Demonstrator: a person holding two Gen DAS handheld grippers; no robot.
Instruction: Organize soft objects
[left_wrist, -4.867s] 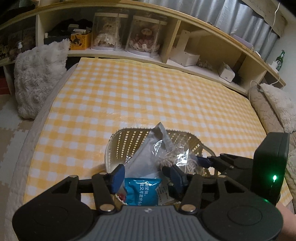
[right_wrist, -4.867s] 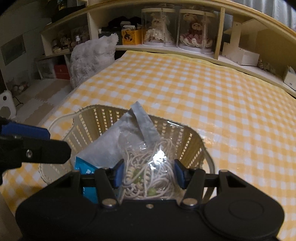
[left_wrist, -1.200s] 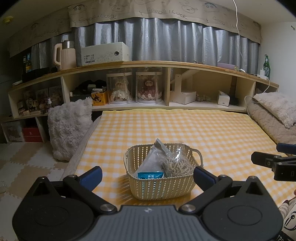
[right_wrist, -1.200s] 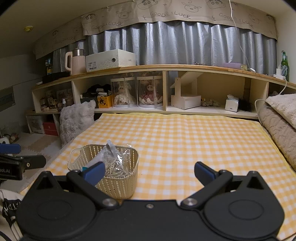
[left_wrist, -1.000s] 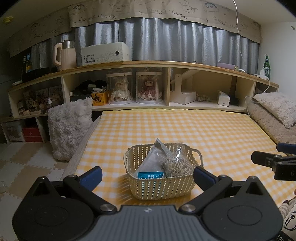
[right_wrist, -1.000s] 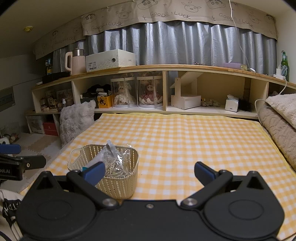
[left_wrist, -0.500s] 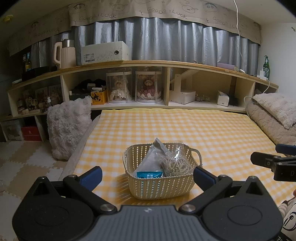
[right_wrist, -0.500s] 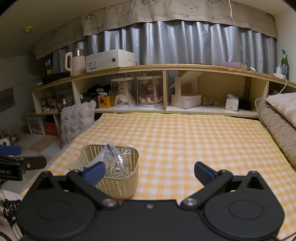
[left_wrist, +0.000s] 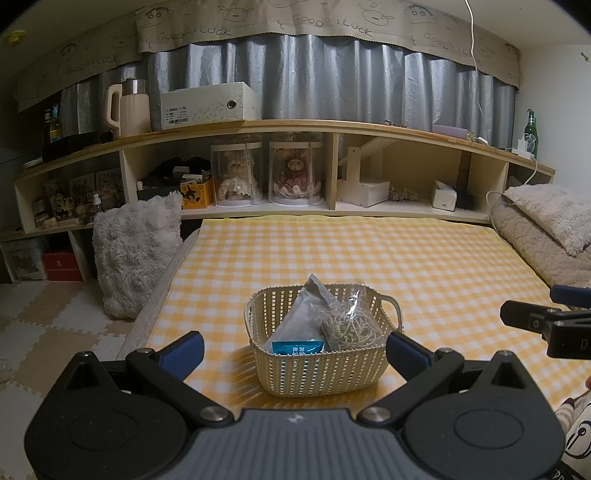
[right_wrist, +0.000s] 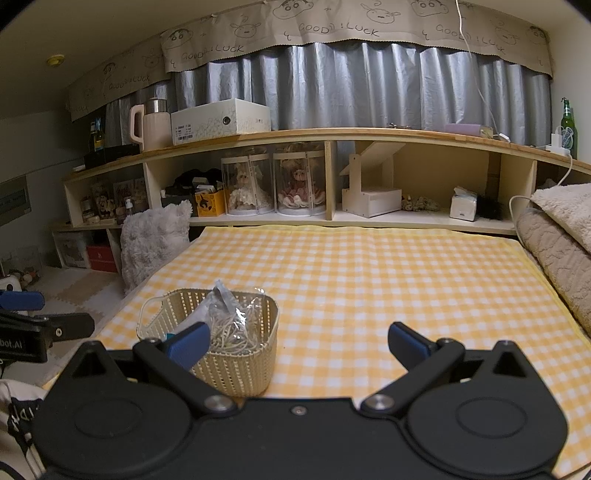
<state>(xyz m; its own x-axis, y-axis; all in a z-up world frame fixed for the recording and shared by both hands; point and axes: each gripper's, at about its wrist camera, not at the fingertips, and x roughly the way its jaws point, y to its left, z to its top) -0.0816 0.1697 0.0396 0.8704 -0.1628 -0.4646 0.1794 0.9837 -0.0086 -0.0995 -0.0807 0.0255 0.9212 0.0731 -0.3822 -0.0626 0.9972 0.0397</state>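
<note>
Packets (left_wrist: 295, 325) in the basket (left_wrist: 321, 373) look light, crinkly, slippery; pinch their upstanding tops; both grippers' jaws gape empty.

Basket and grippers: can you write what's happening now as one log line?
left gripper: open, empty | right gripper: open, empty | basket: on checked cloth, holds gray pouch, cord bag

Cream woven plastic basket (left_wrist: 320, 373) upright on yellow checked cloth, directly ahead of left gripper (left_wrist: 294, 350), ahead-left of right gripper (right_wrist: 297, 342). Inside: grey foil pouch with blue label (left_wrist: 298, 324), tilted; clear bag of beige cord (left_wrist: 347, 324) beside it.
</note>
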